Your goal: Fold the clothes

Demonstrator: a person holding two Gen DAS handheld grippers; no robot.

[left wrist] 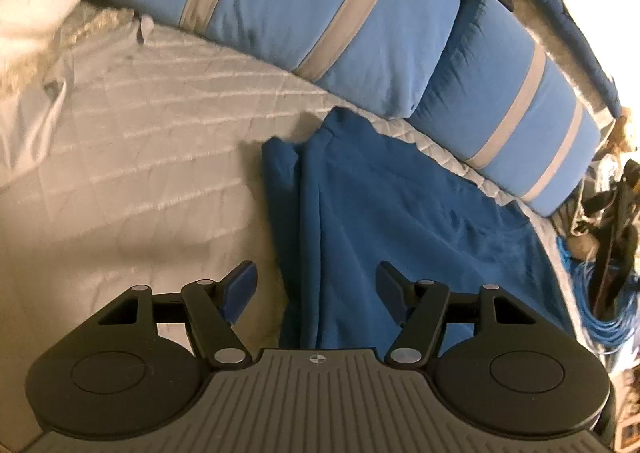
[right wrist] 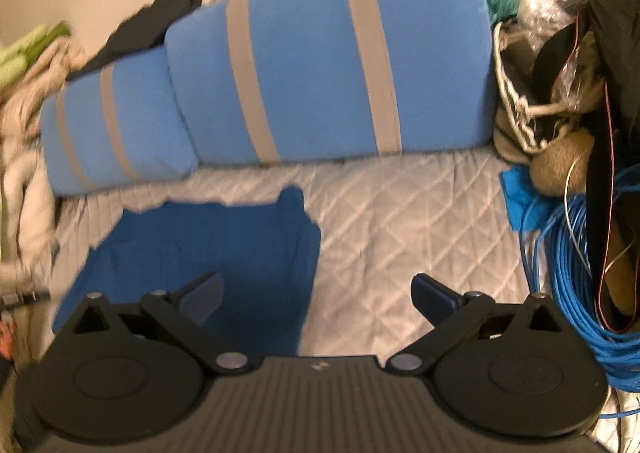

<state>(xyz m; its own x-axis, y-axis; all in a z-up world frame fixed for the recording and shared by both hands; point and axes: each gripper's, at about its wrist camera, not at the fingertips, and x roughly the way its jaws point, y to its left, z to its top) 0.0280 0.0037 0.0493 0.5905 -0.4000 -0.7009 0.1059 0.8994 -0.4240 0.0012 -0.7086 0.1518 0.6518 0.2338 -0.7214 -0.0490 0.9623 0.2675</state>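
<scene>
1. Left wrist view: the left gripper hangs spread wide, holding nothing, above the near end of the blue garment; the garment lies on the quilted bed cover, its long axis running away from the camera toward two blue striped pillows; its near end is hidden behind the gripper body.
2. Right wrist view: blurred; the right gripper is also spread and empty; the garment lies lower left, partly under the left finger; only here does a coil of blue cable show clearly at right.
</scene>
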